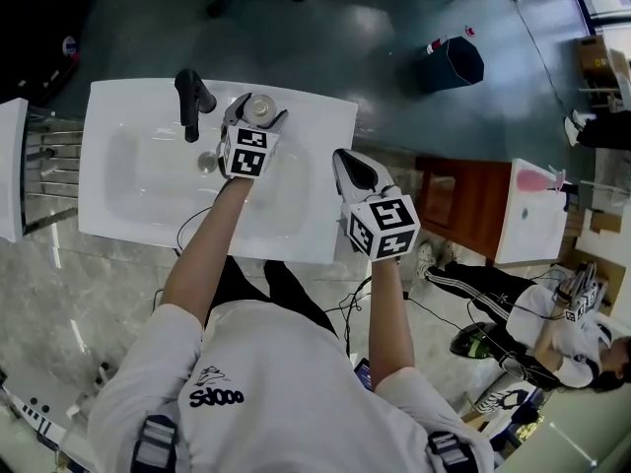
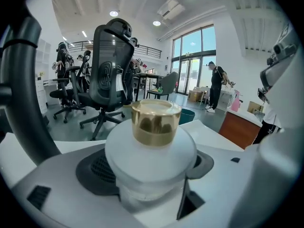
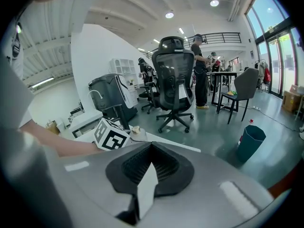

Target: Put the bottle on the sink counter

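Head view, looking steeply down: a white sink tabletop (image 1: pixel 106 99) with a shallow basin (image 1: pixel 148 180) fills the left half of the scene. A black faucet (image 1: pixel 190 101) stands on its back rim.

Just right of the faucet, the left tool (image 1: pixel 258 118) reaches over that same back rim, with its jaws closed on a small bottle (image 1: pixel 259 107). The left gripper view shows the bottle (image 2: pixel 149 153) upright between the pads. It has a shiny gold cap (image 2: pixel 156 122), a rounded white shoulder and a frosted body, and the grip sits on the body below the shoulder. No view shows whether its base touches the tabletop.

The bottle looks small, rigid and probably light. Its smooth curved surface could slip, and if the body is glass, it could chip against the hard rim. The straight body under the shoulder seems the safest place to hold it, rather than the cap, which might turn.

Further right, the right tool (image 1: pixel 350 170) hovers above the tabletop's right edge, jaws pressed together and holding nothing.
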A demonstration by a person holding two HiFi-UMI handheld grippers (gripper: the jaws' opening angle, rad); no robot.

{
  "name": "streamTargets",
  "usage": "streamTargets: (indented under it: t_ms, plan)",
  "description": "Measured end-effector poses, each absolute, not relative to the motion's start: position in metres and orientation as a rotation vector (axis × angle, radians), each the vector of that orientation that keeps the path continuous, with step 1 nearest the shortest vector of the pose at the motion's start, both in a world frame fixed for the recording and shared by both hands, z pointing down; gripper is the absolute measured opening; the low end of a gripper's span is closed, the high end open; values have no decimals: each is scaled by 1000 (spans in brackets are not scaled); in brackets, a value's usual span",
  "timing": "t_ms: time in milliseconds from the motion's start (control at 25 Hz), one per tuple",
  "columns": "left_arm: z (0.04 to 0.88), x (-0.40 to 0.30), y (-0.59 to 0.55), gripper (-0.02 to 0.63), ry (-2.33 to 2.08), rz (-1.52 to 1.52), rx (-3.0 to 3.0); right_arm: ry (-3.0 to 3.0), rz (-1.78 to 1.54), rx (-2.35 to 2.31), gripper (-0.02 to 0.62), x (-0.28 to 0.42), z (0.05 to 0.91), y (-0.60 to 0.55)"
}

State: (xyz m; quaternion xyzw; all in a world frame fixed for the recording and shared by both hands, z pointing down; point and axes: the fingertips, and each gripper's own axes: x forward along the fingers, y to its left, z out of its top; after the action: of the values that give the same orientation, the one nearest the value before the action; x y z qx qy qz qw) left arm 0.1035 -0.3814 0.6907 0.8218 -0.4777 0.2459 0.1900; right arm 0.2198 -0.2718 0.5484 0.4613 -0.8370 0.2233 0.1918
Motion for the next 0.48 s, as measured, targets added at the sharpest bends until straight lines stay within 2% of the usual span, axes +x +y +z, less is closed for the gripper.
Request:
streamTargets:
  t_ms: [480]
  plan:
    - [689, 94, -361, 379, -1301, 658, 2254, -2325, 671, 1335, 9, 228, 549, -254]
